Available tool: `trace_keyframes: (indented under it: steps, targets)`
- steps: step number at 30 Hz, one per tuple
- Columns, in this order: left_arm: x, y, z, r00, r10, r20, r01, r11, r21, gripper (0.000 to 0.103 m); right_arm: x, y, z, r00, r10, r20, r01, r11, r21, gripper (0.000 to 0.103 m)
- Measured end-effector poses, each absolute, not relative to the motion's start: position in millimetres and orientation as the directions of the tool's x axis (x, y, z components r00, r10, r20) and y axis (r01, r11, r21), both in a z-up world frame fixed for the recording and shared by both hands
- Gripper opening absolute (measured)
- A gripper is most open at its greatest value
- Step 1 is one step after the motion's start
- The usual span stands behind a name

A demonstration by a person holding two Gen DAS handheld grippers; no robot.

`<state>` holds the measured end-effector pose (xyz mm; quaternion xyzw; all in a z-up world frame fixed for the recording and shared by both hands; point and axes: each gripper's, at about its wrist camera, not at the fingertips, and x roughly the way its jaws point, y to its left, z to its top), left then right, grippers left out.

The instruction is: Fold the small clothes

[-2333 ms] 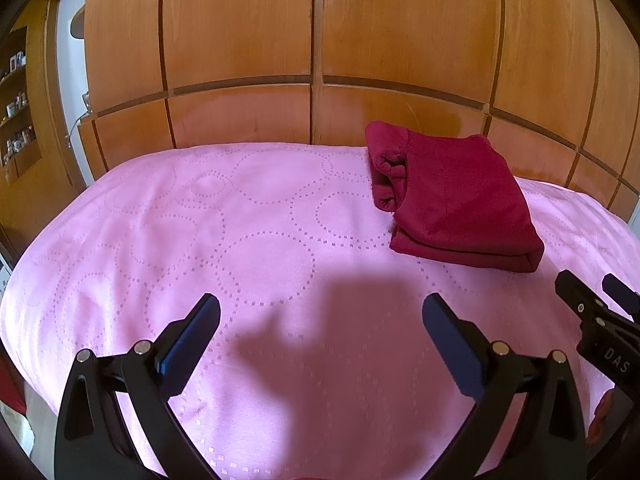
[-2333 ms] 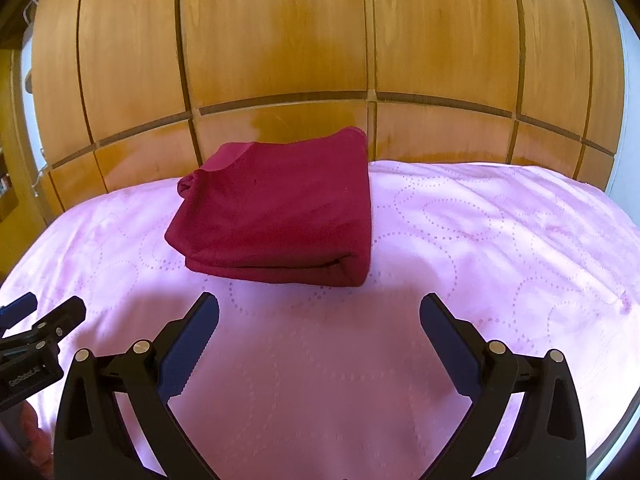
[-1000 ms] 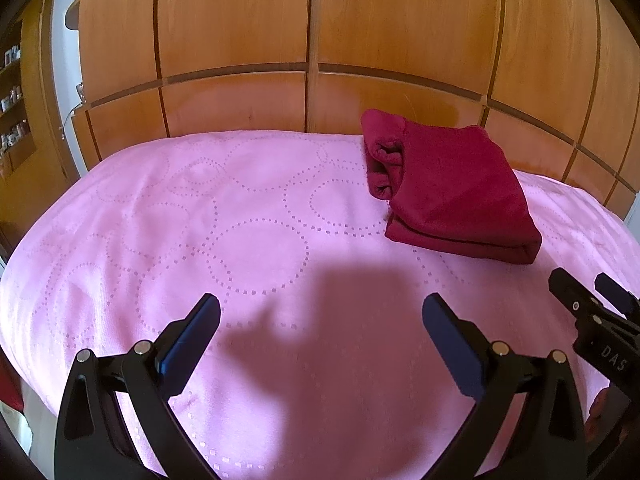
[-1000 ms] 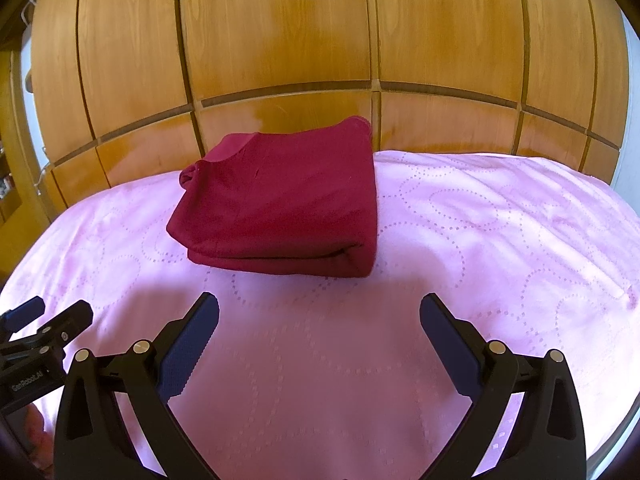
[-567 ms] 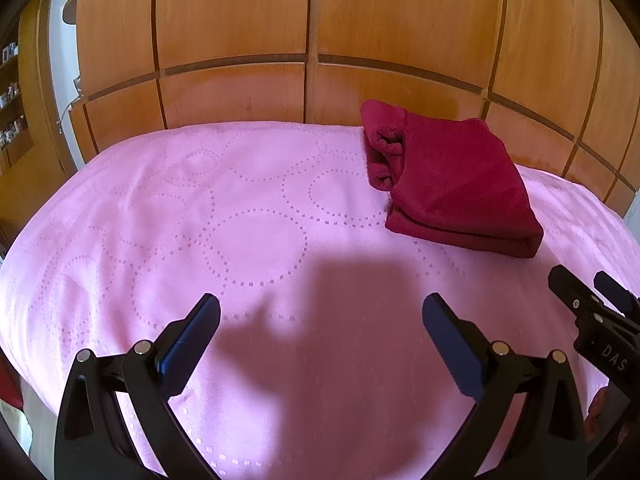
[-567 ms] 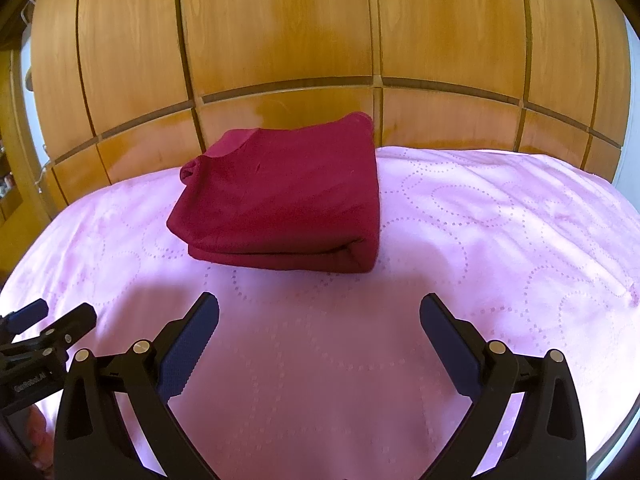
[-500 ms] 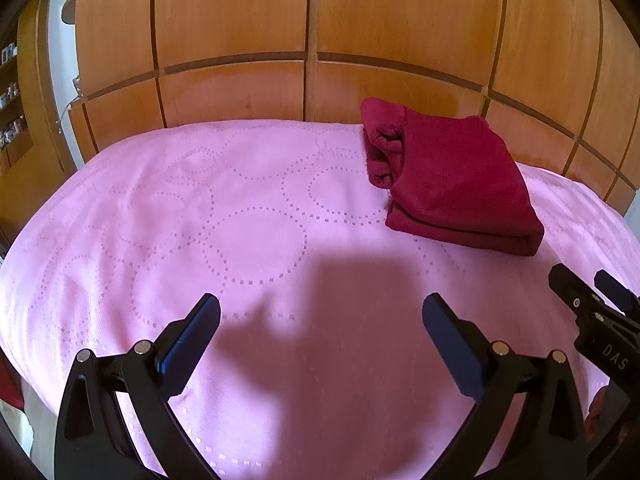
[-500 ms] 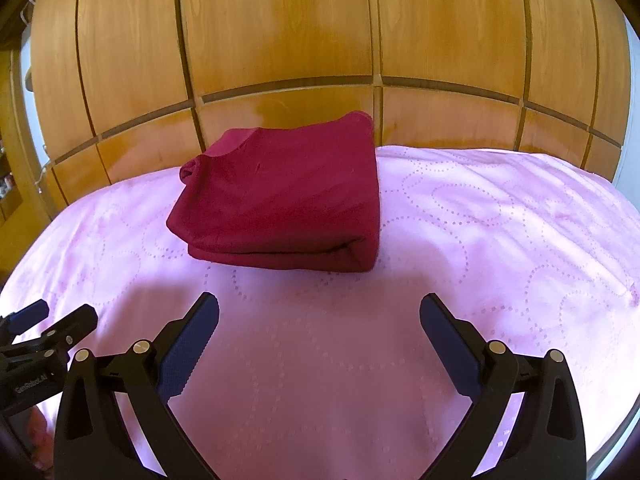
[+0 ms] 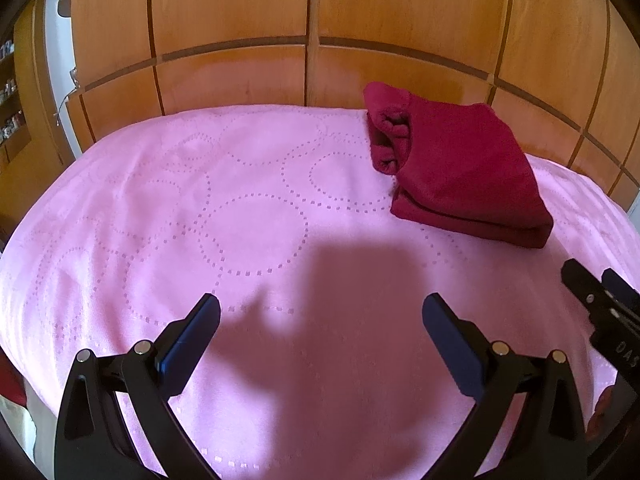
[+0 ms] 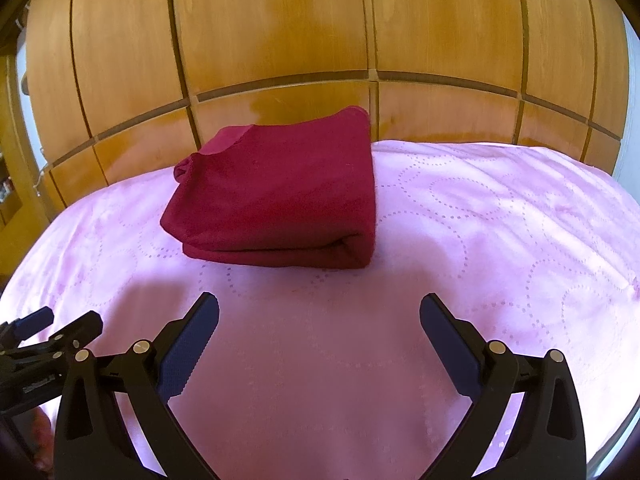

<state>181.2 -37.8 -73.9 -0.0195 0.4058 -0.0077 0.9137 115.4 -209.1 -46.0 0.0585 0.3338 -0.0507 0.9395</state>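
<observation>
Left claw (image 9: 320, 320) wide open, nothing between its fingers, hovering over the near part of the pink bedspread (image 9: 200, 208). Right claw (image 10: 319, 318) also wide open and empty, low over the same bedspread. Each claw shows at the edge of the other's view, side by side, apart. Folded dark red garment (image 10: 276, 192) lies flat on the bed at the far side, close to the wooden panelled wall (image 10: 280, 32); neat rectangular stack, folded edge facing the right claw, bunched rolled layers at its left end. Garment is ahead of the right claw, well right of the left claw's line, touched by neither. No containers visible. Claw shadow falls on bedspread.
</observation>
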Motion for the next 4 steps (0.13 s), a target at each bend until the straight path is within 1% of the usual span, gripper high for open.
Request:
trace_keyframes:
  steps: [2,4]
  targets:
    - [186.0,-34.6,-77.9,0.654,-0.038,-0.756,0.004,0.999,-0.046,0.101,120.5,-217.0,-48.2,0.766,-0.065,-0.640,0.143,0.987,0.070,0.100]
    - [194.3,-25.2,-84.0,0.624,-0.071,-0.778,0.012,0.997,-0.081,0.101,122.4,-220.9,-49.1,0.761,-0.075,-0.644,0.151,0.986,0.063,0.100]
